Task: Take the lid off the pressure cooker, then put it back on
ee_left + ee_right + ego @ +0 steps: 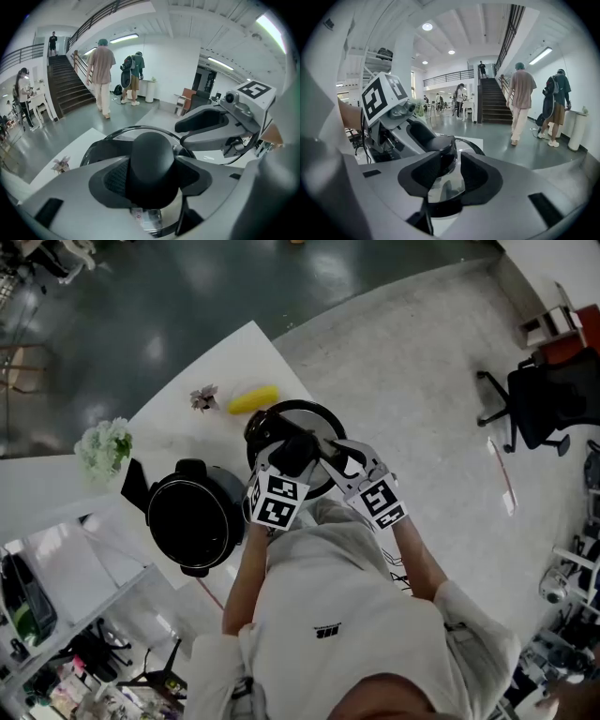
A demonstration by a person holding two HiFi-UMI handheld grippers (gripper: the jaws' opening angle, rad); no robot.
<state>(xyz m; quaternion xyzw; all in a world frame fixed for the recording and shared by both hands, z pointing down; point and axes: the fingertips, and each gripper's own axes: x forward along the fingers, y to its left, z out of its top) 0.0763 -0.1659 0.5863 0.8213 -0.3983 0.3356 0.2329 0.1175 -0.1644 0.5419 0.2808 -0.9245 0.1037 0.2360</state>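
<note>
Clamps the left claw point(152, 180) on the knob point(152, 157) of the lid point(309, 409), with the right claw point(449, 176) pinching the lid just beside it.

Left gripper point(289, 454), right gripper point(330, 452) hold lid point(298, 415) beside open pressure cooker point(194, 517) on white table point(236, 357).

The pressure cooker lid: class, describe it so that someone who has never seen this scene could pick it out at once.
Find the white table, then the open black pot at its near edge. Just right of the pot, the lid is the round disc with a bright metal rim. Unlike the pot, it is shallow, and the left gripper clamps its black knob.
</note>
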